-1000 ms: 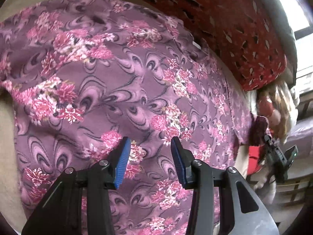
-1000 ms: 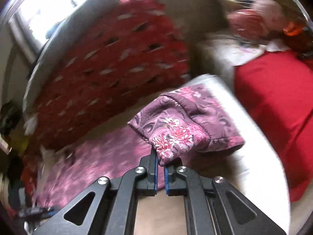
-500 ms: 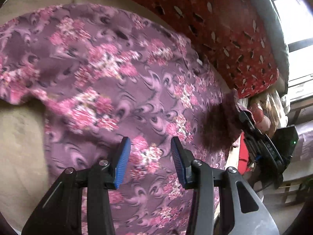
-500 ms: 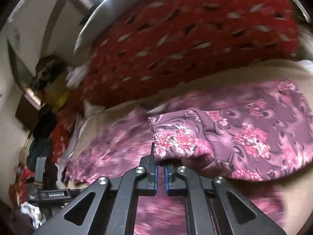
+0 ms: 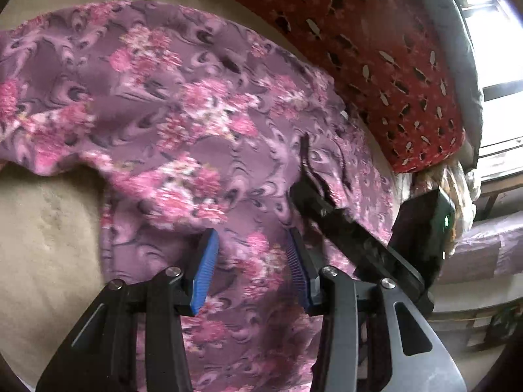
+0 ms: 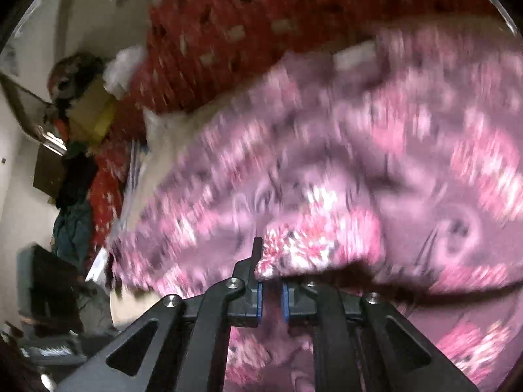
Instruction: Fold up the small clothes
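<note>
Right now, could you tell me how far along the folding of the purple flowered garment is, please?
Done: one edge of the garment lies carried over onto the spread cloth. In hand: the right tongs are opening, the folded edge just above them. The left tongs hang open over the cloth, gripping nothing. Left: further folds; most of it lies flat on the beige bedding.

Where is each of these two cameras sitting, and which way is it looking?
Left wrist view: sits on the left hand-held gripper, looking down along its open blue pads at the purple floral garment on the beige bed surface; the right hand-held gripper reaches in from the right.
Right wrist view: sits on the right hand-held gripper, jaws opening, a folded edge of the garment just past the pads; motion-blurred.
Shared: the garment and the red patterned cushion.
</note>
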Available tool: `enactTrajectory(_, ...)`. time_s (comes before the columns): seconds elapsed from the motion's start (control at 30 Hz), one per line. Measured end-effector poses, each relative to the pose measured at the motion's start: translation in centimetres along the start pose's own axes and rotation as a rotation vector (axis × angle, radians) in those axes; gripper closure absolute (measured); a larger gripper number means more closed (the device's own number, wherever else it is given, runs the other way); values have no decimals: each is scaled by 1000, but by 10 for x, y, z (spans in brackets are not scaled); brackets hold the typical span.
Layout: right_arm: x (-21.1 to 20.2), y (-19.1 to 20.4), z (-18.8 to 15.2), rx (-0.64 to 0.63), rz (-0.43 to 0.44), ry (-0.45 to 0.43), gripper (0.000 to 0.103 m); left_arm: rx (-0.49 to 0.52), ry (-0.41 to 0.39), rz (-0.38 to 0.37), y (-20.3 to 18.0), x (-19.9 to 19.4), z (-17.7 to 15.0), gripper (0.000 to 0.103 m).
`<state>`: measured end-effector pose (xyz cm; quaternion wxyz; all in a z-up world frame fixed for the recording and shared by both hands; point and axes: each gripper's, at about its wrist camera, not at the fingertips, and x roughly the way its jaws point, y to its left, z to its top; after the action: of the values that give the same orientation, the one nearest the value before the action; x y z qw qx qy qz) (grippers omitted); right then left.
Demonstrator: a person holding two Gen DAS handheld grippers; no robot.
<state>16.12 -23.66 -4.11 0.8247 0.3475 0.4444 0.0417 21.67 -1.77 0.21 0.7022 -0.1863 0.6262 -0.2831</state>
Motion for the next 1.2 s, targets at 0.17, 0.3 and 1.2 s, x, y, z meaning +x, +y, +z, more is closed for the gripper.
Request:
enactTrajectory(0.17,-49,-17,-18,-25,47,-32,68,18,47,-47,-32,26,1,48)
enactTrajectory(0.3,-103,-57,-29,18,-22,-102,68,-7,103,-79,-59,63,2,48)
enactTrajectory(1.2,-184,-198,1,293,-73,-396,80,-33,-95,170,-26,37,28,100)
